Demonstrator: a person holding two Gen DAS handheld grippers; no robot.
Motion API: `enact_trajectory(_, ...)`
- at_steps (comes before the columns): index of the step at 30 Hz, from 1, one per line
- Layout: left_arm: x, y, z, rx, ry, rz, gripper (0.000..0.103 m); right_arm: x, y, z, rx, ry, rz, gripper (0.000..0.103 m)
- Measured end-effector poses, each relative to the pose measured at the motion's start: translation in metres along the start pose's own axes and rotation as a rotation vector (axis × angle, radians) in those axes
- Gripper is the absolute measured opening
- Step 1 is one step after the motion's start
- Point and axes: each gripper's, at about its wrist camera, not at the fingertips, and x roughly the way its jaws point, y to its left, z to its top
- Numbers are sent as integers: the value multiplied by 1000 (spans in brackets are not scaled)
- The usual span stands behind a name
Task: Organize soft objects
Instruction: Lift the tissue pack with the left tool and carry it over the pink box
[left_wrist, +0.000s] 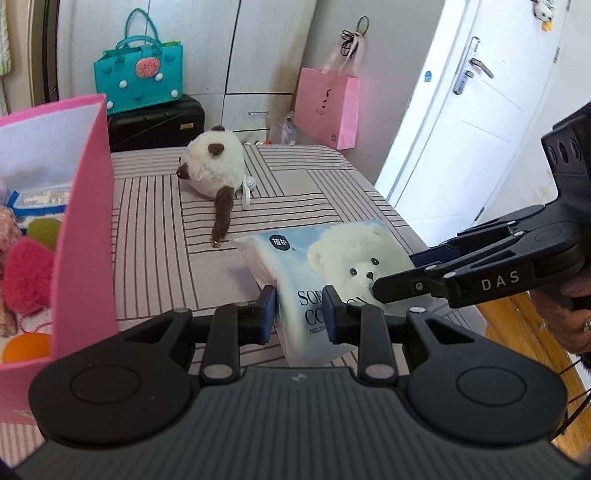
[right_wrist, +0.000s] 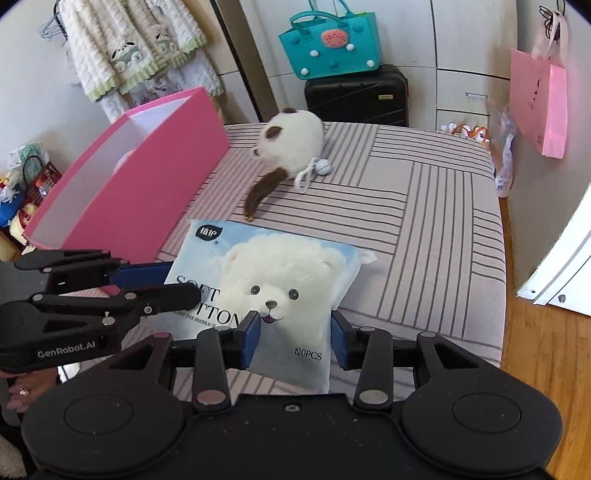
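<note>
While the left gripper (left_wrist: 300, 314) pinches it, the bear-printed cotton pack (right_wrist: 280, 295) sits between the right gripper's (right_wrist: 295, 338) parted pads.

Pink box (right_wrist: 140, 192); white-brown plush (right_wrist: 291, 147); pale-blue pack (right_wrist: 280, 280), white bear print; grey-striped cover (right_wrist: 424, 221).

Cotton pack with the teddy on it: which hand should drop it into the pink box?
Left, probably. The left gripper pinches the cotton pack, and the pink box stands open beside it. The right gripper sits on the pack's far side from the box.
</note>
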Motion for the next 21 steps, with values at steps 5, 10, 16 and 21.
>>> enact_trajectory(5, -22, -2, -3, 28, -5, -20, 26, -18, 15, -7, -19, -8, 6, 51)
enact_trajectory(10, -44, -5, -7, 51, -17, -42, 26, -35, 29, -13, -47, -32, 12, 55)
enact_trajectory(16, -64, -6, -8, 93, -1, -49, 26, -48, 44, -15, -71, -57, 30, 56)
enact_trajectory(21, -89, -2, -7, 105, -19, -54, 26, -59, 64, -11, -126, -71, 50, 56)
